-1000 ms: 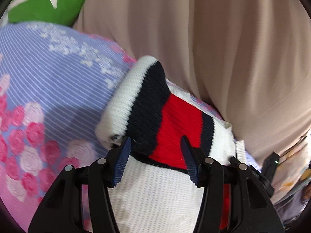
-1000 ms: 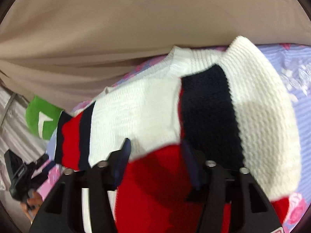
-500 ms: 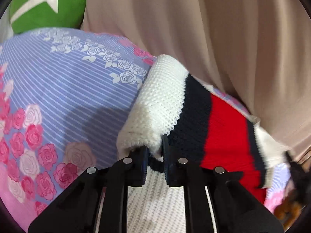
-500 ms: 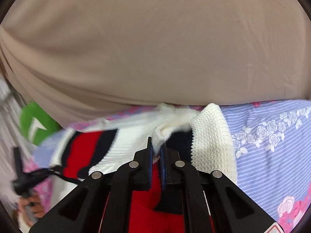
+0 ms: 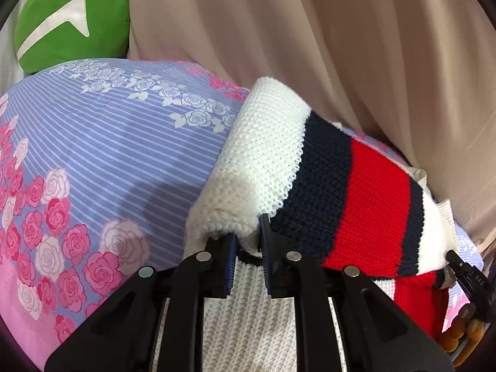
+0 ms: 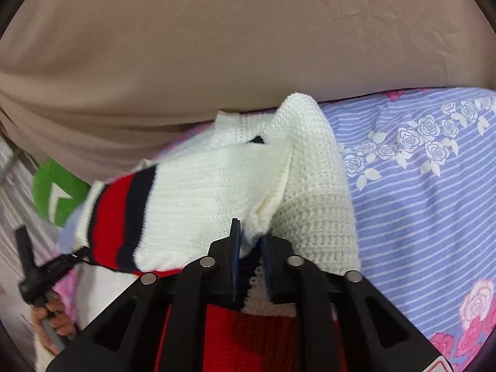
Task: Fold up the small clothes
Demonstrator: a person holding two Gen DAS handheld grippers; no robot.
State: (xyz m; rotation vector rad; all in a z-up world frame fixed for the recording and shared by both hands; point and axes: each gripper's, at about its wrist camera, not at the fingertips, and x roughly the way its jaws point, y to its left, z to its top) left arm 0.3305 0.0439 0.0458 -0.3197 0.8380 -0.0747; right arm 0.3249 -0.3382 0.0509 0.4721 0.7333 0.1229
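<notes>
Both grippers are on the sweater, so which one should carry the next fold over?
Probably left. The left gripper pinches the sweater at a rolled sleeve, with open sheet beside it. The right gripper, whose jaws just opened some, holds only a white edge.

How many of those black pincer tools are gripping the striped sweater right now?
2. The left gripper pinches the sweater at its white rolled edge; the right gripper pinches a white fold, its jaws having just eased wider. Both stay clamped on knit.
</notes>
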